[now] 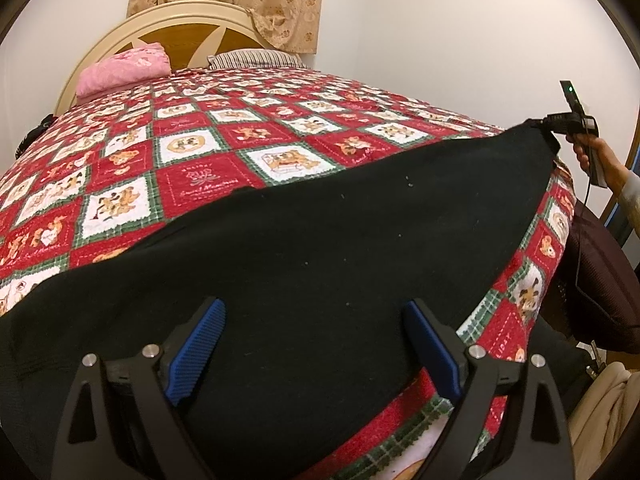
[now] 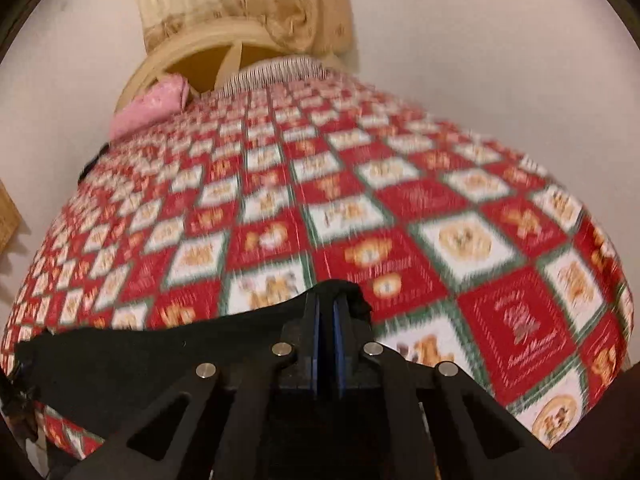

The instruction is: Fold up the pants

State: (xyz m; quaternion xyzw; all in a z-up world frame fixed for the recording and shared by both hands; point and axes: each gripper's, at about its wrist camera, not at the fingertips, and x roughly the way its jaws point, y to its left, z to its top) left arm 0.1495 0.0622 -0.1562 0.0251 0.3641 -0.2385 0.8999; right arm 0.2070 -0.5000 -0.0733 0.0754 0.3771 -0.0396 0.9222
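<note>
We pinch the far right corner of the pants point(image 1: 300, 248) in our right gripper point(image 2: 328, 300) to stretch them flat; our left gripper point(image 1: 314, 312) hovers wide over the near end, holding nothing.

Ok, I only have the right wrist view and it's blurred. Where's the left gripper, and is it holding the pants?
Observer: The left gripper is open over the black pants, its blue pads apart, gripping nothing.
Operator: How do the pants lie overall?
Observer: Spread flat along the near edge of the patchwork quilt, reaching across to your right gripper.
Operator: Does the right one have a corner?
Observer: Yes, from the left wrist view it pinches the far corner, slightly lifted.
</note>
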